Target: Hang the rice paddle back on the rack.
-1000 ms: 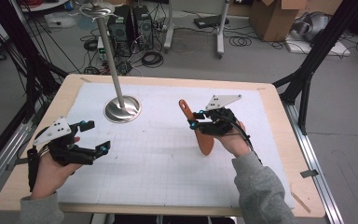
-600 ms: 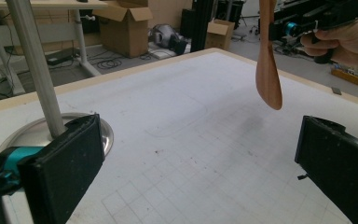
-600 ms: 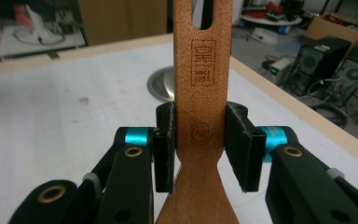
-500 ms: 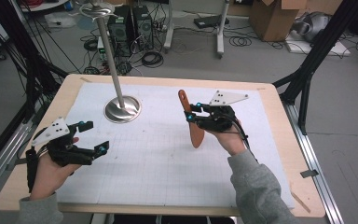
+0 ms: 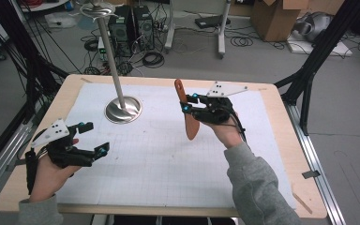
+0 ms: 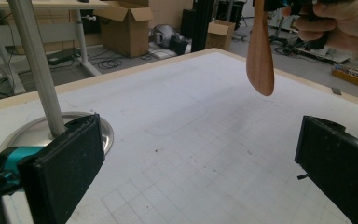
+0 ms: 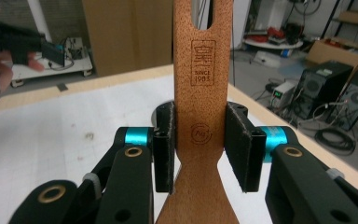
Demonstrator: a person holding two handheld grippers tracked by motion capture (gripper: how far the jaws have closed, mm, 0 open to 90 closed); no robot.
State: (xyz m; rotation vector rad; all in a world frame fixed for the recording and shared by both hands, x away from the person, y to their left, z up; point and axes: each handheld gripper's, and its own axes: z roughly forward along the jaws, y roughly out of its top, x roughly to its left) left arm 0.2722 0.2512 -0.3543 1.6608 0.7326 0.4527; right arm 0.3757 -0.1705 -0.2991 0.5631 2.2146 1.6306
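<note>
A wooden spatula hangs nearly upright above the middle of the white gridded mat, blade end down. My right gripper is shut on its handle. In the right gripper view the pads press both sides of the stamped handle of the spatula. My left gripper rests low over the mat's front left, jaws wide open and nothing between them. In the left gripper view the spatula's blade hangs at upper right, beyond my left gripper.
A metal stand with a round base and a tall pole sits at the mat's far left. Its pole rises close by in the left gripper view. Cardboard boxes, cables and computer cases lie on the floor beyond the table.
My right gripper has lifted the spatula off the mat and turned it more upright, drifting slightly left and away from me. The left gripper has stayed put.
</note>
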